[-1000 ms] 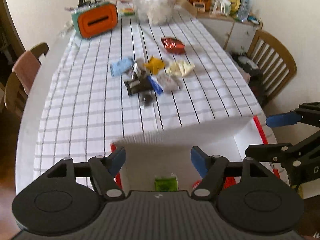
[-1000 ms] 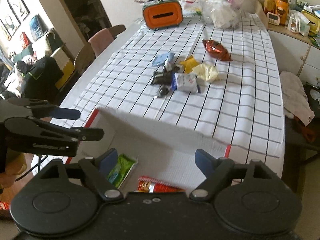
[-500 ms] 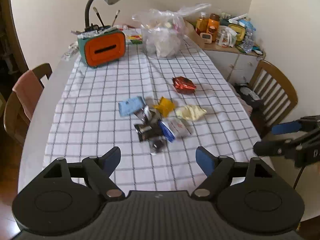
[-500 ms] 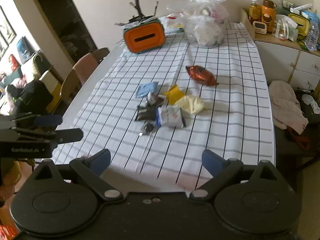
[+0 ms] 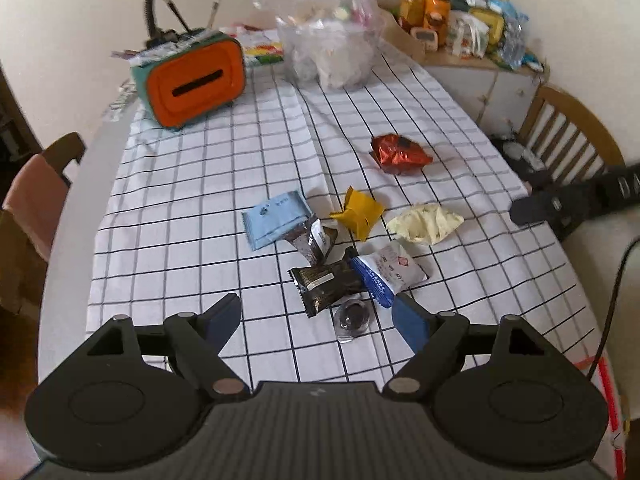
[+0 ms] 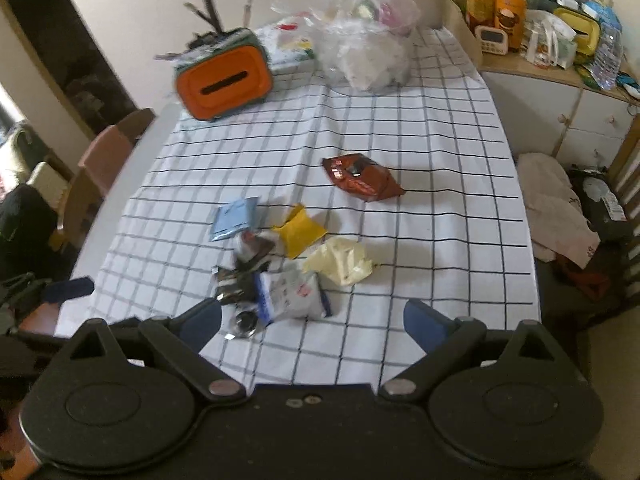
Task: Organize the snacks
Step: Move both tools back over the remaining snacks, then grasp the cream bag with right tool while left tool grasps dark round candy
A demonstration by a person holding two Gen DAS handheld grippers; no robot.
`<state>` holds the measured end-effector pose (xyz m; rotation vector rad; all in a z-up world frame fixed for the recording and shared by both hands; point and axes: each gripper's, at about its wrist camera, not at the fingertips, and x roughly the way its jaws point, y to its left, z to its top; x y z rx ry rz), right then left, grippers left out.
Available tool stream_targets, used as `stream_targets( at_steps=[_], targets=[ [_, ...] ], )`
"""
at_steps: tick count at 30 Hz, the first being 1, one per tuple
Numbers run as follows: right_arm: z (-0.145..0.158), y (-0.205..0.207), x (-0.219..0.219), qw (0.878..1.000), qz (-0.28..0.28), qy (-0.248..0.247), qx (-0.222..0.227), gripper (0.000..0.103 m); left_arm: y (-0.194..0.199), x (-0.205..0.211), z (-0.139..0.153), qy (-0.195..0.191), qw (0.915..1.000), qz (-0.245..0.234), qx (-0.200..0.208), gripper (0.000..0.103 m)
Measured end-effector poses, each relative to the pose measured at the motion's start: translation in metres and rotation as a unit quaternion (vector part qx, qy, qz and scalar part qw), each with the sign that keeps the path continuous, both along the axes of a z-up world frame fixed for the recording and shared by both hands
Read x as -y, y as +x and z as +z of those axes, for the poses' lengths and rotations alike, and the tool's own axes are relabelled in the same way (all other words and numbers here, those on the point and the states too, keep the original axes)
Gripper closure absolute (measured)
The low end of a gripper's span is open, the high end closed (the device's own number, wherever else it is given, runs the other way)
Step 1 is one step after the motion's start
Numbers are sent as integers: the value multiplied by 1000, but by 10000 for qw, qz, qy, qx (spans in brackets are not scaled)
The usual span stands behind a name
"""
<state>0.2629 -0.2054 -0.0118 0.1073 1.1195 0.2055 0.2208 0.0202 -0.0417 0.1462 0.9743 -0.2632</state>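
Above the checked tablecloth (image 5: 192, 248), left gripper (image 5: 320, 318) and right gripper (image 6: 312, 320) both spread wide, empty, snack packets (image 5: 344, 240) clustered ahead

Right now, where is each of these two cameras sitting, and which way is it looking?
Left wrist view: sits on the left gripper, looking down the checked tablecloth at the snack pile; its open blue-tipped fingers show, with the right gripper at the right edge.
Right wrist view: sits on the right gripper, facing the same way; its open fingers show, and the left gripper pokes in at the left edge.
Shared: the crinkled red foil packet, the yellow square packet and the orange tissue box.
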Motion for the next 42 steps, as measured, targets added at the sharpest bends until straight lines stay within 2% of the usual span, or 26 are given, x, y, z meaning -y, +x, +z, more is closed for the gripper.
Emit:
stream_targets(
  at_steps=[13,16,21,27,28,31,36,40,42],
  targets=[
    [-64,78,-4,9958,-652,-49,-636,8,42,21,-64,74,9963,-488,-708,20],
    [-80,91,-6,9941,-770,-73,-766,9,47,22,-74,44,9967,-396,-702,20],
    [-104,108,-8,9910,-942,-71,-953,11,52,30,-88,126,9954,-549,-774,20],
    [-127,117,-12,9889,-939,-25,-1154,14,57,36,-106,114,9930,-608,-1002,22],
    [-130,118,-14,9886,-929,-25,-1183,15,58,37,-108,112,9929,-615,-1015,24],
    [-139,120,-16,9879,-911,-16,-1255,17,61,39,-114,131,9918,-621,-1109,41],
    [-149,120,-17,9867,-924,53,-1334,24,62,40,-123,214,9915,-598,-1135,48],
    [-154,118,-18,9860,-914,77,-1395,34,61,38,-125,261,9920,-580,-1093,57],
    [-155,117,-18,9861,-919,60,-1383,36,61,36,-125,210,9922,-565,-1089,57]
  ],
)
